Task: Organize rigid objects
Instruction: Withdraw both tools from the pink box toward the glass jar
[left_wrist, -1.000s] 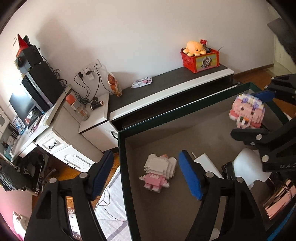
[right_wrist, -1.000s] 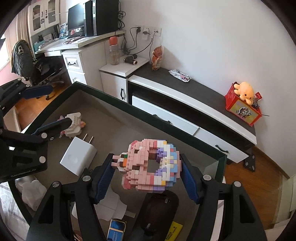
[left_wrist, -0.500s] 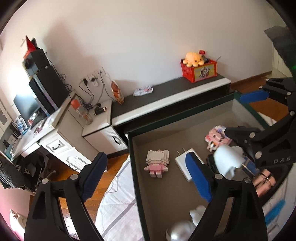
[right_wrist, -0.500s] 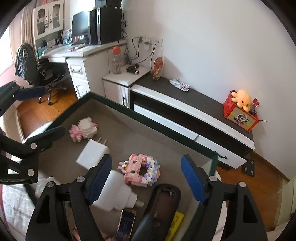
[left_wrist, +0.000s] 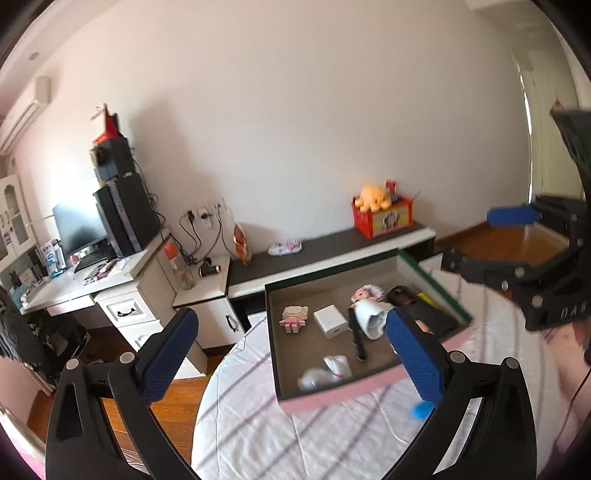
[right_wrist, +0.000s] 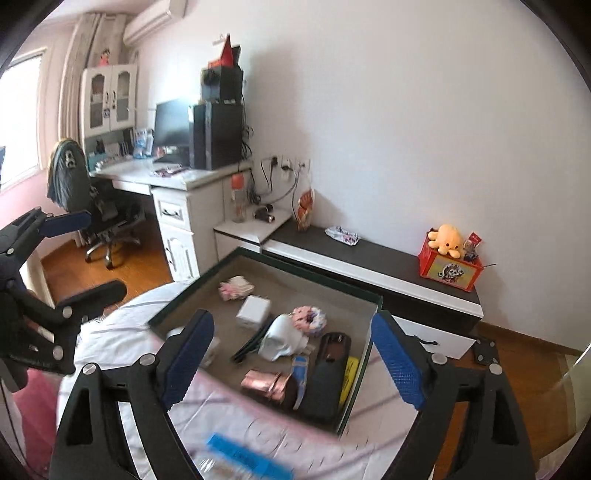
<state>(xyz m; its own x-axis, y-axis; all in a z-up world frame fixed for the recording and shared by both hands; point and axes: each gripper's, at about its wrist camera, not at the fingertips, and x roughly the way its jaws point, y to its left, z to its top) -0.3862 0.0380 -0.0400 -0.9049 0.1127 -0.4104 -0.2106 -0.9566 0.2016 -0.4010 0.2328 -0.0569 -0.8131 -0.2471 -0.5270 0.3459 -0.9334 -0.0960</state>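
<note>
Rigid objects are gathered in the open box (right_wrist: 373, 325) on the striped cloth, and we take that box as our landmark throughout. Against its far wall lies the pink block figure (left_wrist: 293, 318), the white charger (left_wrist: 331, 321) just beside it, then the pastel block ring (right_wrist: 309, 320) touching the white figurine (right_wrist: 282, 338). Toward the box's near wall we see the copper tube (right_wrist: 265, 384) and the black case (right_wrist: 325, 373), whose long axis runs from near wall to far wall.

Our left gripper (left_wrist: 295, 354) and right gripper (right_wrist: 291, 360) both hang above and short of the box's near wall, pads spread wide with nothing between them; both sets of jaws have just been opening. Neither touches anything.

What still lies outside the box is a blue thing (right_wrist: 243, 456) on the cloth, just short of the near wall and blurred too much to name. It sits directly under our right gripper, its length running roughly crosswise to that gripper's fingers. From the left wrist view only a blue scrap (left_wrist: 423, 410) shows beyond the right-hand finger, so we judge the right hand nearer and better placed for the coming reach, downward and toward us from the box.
</note>
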